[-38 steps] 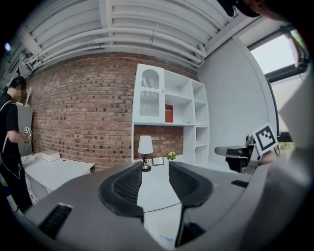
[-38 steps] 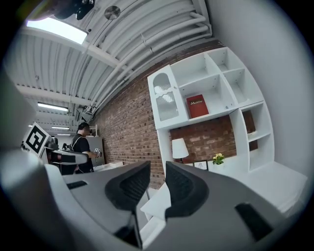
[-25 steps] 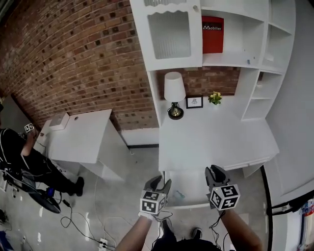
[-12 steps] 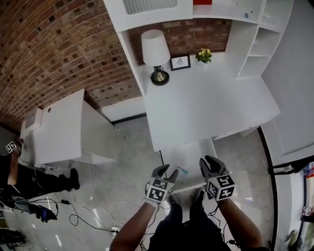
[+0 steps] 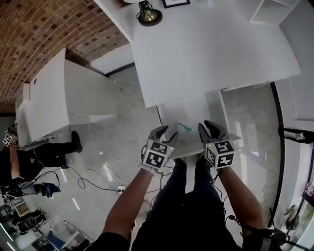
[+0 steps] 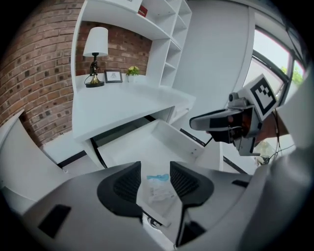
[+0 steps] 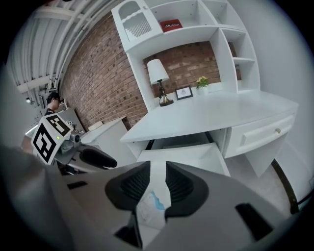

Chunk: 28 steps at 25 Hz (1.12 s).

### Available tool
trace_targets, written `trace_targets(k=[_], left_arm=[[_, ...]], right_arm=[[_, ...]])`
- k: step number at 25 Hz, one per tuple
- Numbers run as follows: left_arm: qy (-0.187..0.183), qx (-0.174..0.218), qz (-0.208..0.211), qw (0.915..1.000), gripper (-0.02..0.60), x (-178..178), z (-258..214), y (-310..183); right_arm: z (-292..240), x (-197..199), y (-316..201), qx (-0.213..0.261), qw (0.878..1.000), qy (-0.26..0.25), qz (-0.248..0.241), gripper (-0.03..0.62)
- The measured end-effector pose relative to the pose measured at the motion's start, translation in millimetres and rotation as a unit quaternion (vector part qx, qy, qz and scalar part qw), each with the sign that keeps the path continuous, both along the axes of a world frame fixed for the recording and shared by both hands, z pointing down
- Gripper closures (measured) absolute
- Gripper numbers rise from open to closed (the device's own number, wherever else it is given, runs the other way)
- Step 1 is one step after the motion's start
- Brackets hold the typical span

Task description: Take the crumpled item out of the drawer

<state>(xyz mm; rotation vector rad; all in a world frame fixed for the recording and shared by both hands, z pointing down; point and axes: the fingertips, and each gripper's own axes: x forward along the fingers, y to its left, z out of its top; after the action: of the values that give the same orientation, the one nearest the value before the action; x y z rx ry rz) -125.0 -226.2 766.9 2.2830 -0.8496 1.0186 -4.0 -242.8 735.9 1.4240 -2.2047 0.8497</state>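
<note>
Beneath the head camera, a white desk [image 5: 211, 49] fills the upper frame, and its drawer [image 5: 196, 112] stands pulled out under the front edge. We find the crumpled item [image 5: 185, 128], pale with a blue patch, lying on the drawer floor near the front. The left gripper [image 5: 166, 134] and right gripper [image 5: 212, 128] hover over the drawer front, one on each side of the item, neither touching it. A lamp [image 5: 148, 13] stands at the back of the desk, and a low cabinet [image 5: 64, 98] sits off to the left.

Left gripper view: we see the jaws parted by a moderate gap, with nothing clamped. The item [image 6: 159, 188] shows through that gap, lying in the drawer [image 6: 142, 144] below. The right gripper [image 6: 206, 121] hangs at the right of the frame.

Right gripper view: the jaws stand apart and grip nothing. Through the gap we see the item [image 7: 149, 206], and beyond it the drawer [image 7: 181, 152] under the desk [image 7: 221, 115]. The left gripper [image 7: 95, 158] appears at the left. A person [image 7: 51, 103] is far behind it, beside the brick wall [image 7: 103, 73].
</note>
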Motion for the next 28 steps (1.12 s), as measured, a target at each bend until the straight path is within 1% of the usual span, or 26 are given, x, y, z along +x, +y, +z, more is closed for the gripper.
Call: trace_targets(k=[2,5,7,9,10,12,14,16,18,20,21,22,23,24,25,27,28], left_arm=[[-0.015,-0.004,0.018,0.9997,0.416,3.5,9.6,5.0],[-0.048,-0.016,0.064,0.9967,0.416,10.5,31.9,16.5],[-0.075,-0.024,0.104,0.9915,0.416,15.7,47.9,20.6],[-0.104,-0.033,0.152,0.9823,0.416,21.4,63.2,26.0],[-0.121,-0.037,0.180,0.9756,0.416,23.7,71.7,29.2],[-0.159,-0.042,0.237,0.9574,0.416,27.2,90.3,34.2],[-0.196,-0.043,0.291,0.9355,0.416,30.9,107.7,37.2],[-0.222,-0.044,0.339,0.9133,0.416,35.9,121.2,39.5],[-0.242,-0.048,0.389,0.8877,0.417,39.8,135.0,45.4],[-0.261,-0.055,0.441,0.8569,0.417,41.7,150.0,54.8],[-0.268,-0.057,0.462,0.8432,0.417,42.6,157.0,59.3],[-0.273,-0.058,0.478,0.8328,0.417,43.8,163.2,63.1],[-0.277,-0.058,0.488,0.8260,0.418,45.4,168.8,65.5],[-0.281,-0.056,0.492,0.8220,0.422,47.0,173.8,66.4],[-0.287,-0.053,0.493,0.8196,0.449,47.9,178.7,66.6],[-0.299,-0.051,0.488,0.8183,0.505,47.6,186.8,67.0],[-0.301,-0.053,0.483,0.8203,0.538,47.1,189.4,67.3]], right_arm=[[7.6,-3.1,4.9,-0.005,1.000,0.000,-0.005,0.497],[15.9,-6.2,12.9,-0.009,1.000,0.001,-0.012,0.497],[17.2,-6.9,11.4,-0.003,1.000,0.005,-0.015,0.497],[16.6,-6.2,10.3,0.007,1.000,0.009,-0.018,0.497],[16.4,-5.5,10.1,0.010,1.000,0.011,-0.019,0.497],[16.1,-2.8,9.4,0.014,1.000,0.011,-0.017,0.497],[14.5,2.5,8.3,0.018,1.000,0.010,-0.011,0.497],[10.7,9.5,7.6,0.022,1.000,0.008,-0.003,0.499],[5.6,17.6,8.2,0.026,1.000,0.006,0.006,0.500],[1.5,26.1,9.9,0.030,0.999,0.004,0.014,0.502],[0.2,29.9,10.9,0.031,0.999,0.002,0.018,0.502],[-0.7,33.2,11.7,0.033,0.999,0.001,0.021,0.503],[-1.4,36.2,12.3,0.034,0.999,-0.001,0.024,0.503],[-2.1,39.0,12.9,0.034,0.999,-0.003,0.027,0.503],[-2.6,41.8,13.6,0.034,0.999,-0.004,0.029,0.505],[-2.9,46.4,15.5,0.034,0.999,-0.006,0.032,0.507],[-2.7,48.3,16.5,0.034,0.999,-0.006,0.033,0.507]])
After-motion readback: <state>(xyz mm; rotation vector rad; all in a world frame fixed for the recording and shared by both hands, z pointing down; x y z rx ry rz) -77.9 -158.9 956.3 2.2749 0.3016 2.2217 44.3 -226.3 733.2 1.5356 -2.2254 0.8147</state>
